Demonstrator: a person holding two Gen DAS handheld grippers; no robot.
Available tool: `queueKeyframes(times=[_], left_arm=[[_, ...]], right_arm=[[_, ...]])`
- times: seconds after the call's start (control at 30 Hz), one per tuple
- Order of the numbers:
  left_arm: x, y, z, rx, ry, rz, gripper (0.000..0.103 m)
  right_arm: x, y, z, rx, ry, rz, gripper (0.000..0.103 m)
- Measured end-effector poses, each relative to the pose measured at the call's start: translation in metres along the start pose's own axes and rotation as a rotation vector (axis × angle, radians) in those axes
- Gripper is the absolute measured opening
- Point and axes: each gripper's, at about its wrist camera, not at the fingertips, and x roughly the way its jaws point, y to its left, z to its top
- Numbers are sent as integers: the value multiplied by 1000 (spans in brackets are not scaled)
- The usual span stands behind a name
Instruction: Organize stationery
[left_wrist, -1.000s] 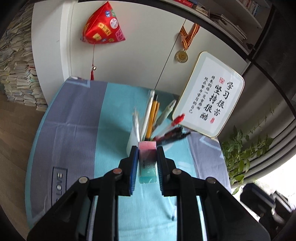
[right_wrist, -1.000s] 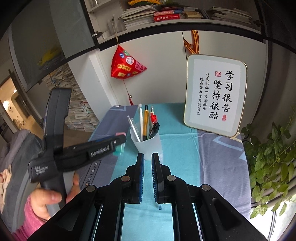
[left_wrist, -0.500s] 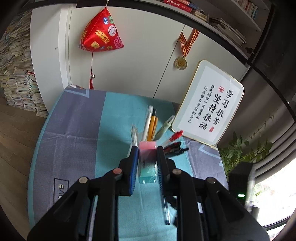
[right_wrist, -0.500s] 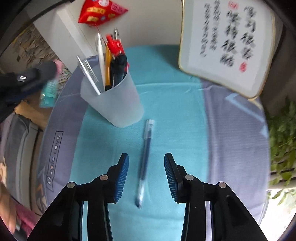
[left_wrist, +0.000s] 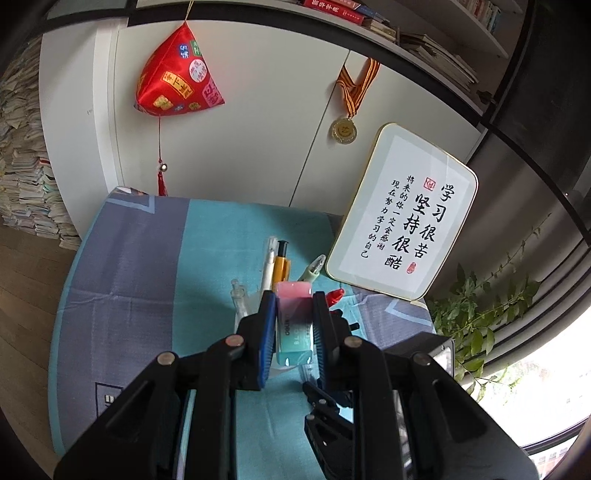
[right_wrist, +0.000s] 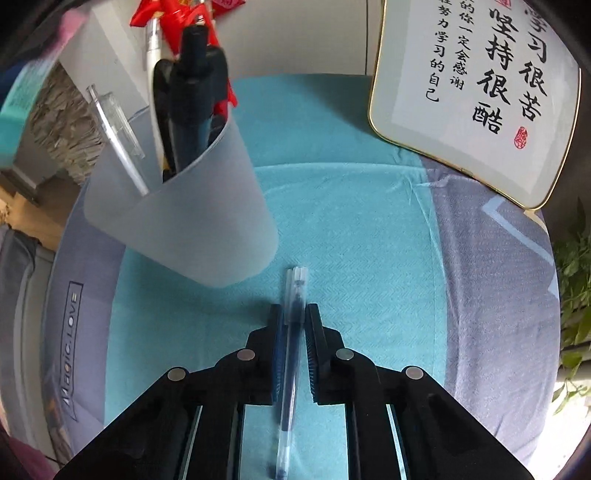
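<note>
My left gripper (left_wrist: 294, 301) is shut on a pink-and-teal eraser (left_wrist: 293, 328) and holds it in the air just above the pens in the cup, such as the orange pen (left_wrist: 281, 266). The eraser (right_wrist: 16, 110) shows blurred at the right wrist view's left edge. A frosted white cup (right_wrist: 192, 229) full of pens stands on the blue tablecloth (right_wrist: 354, 236). A clear blue-ink pen (right_wrist: 293, 332) lies on the cloth in front of the cup. My right gripper (right_wrist: 293, 310) is down at the cloth. Its jaws are closing on this pen, and the pads press its barrel.
A framed calligraphy board (left_wrist: 402, 218) leans against the wall at the table's back right. A red ornament (left_wrist: 177, 81) and a medal (left_wrist: 344, 130) hang on the white cupboard. A leafy plant (left_wrist: 480, 314) stands to the right, book stacks (left_wrist: 26, 177) to the left.
My right gripper dropped from above the table to the pen lying on the cloth, opened around it and closed on it. The left gripper has drifted slightly, the eraser still in it.
</note>
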Motion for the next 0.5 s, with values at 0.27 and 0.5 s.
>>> queueKeyframes(times=[0.27, 0.5], left_arm=[[16, 0, -6, 13, -6, 20, 18], [19, -3, -12, 38, -41, 37, 18]], right_arm=[[-44, -17, -23, 38, -92, 81, 12], [-98, -24, -39, 46, -222, 110, 12]])
